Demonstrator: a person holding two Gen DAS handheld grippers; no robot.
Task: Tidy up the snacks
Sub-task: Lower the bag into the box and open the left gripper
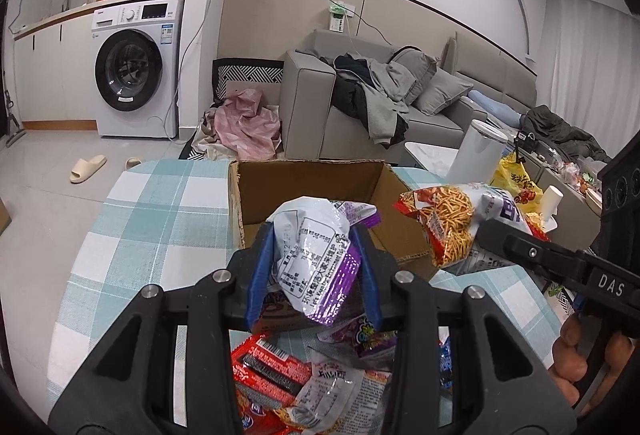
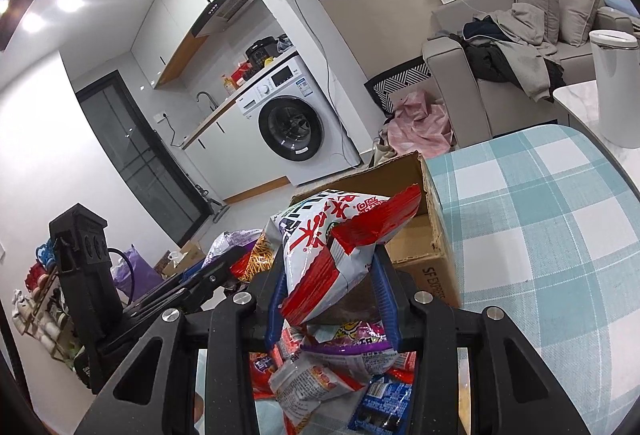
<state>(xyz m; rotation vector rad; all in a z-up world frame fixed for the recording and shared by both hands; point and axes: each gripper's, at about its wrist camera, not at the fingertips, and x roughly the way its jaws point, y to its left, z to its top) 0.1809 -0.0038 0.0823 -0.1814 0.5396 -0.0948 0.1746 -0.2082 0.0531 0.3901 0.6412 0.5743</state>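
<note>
In the left wrist view my left gripper (image 1: 314,235) is shut on a crumpled white and purple snack bag (image 1: 316,259), held just in front of an open cardboard box (image 1: 256,191) on the teal checked tablecloth (image 1: 152,219). To its right, my right gripper (image 1: 492,235) holds a red and white bag showing fried sticks (image 1: 448,223). The right wrist view shows that gripper (image 2: 330,255) shut on the red and white bag (image 2: 320,255) beside the box (image 2: 420,255), with the left gripper (image 2: 224,267) at the left. Several loose snack packets (image 1: 296,375) (image 2: 340,359) lie under both grippers.
A washing machine (image 1: 136,71) stands at the back left, with slippers (image 1: 88,167) on the floor. A sofa with piled clothes (image 1: 372,91) stands behind the table. A white bin (image 1: 480,151) and a yellow bag (image 1: 516,183) stand at the right. A hand (image 1: 576,351) grips the right handle.
</note>
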